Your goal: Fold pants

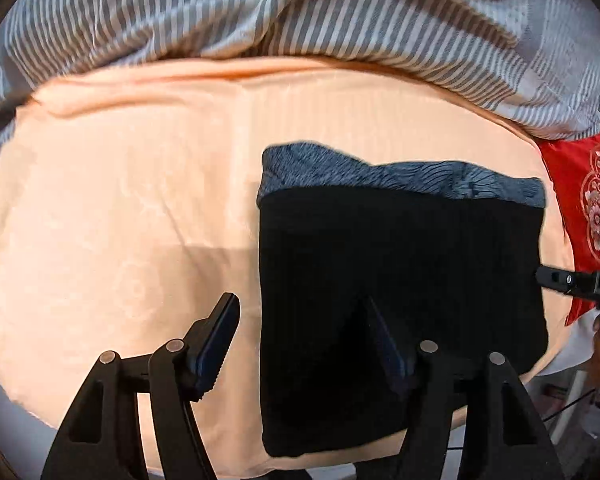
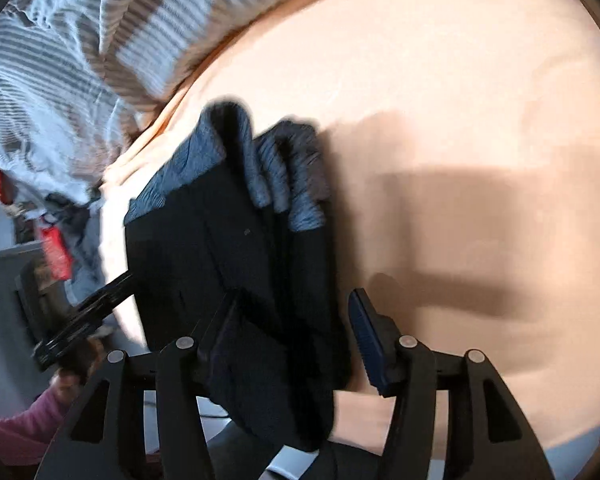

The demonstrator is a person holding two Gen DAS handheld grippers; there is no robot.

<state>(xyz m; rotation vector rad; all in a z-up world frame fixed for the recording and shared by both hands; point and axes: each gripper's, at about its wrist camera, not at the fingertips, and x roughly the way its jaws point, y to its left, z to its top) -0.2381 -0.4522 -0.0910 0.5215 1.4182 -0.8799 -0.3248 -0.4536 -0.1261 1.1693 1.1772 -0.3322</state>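
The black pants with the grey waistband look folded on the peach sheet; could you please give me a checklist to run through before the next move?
1. Black folded pants lie flat as a rectangle on the peach sheet: ok.
2. Grey ribbed waistband edges aligned: not ok, layers stagger in the right wrist view.
3. Left claw empty: ok, open.
4. Right claw free of cloth: cannot tell, pants pass between its fingers.
5. Striped duvet clear of pants: ok.
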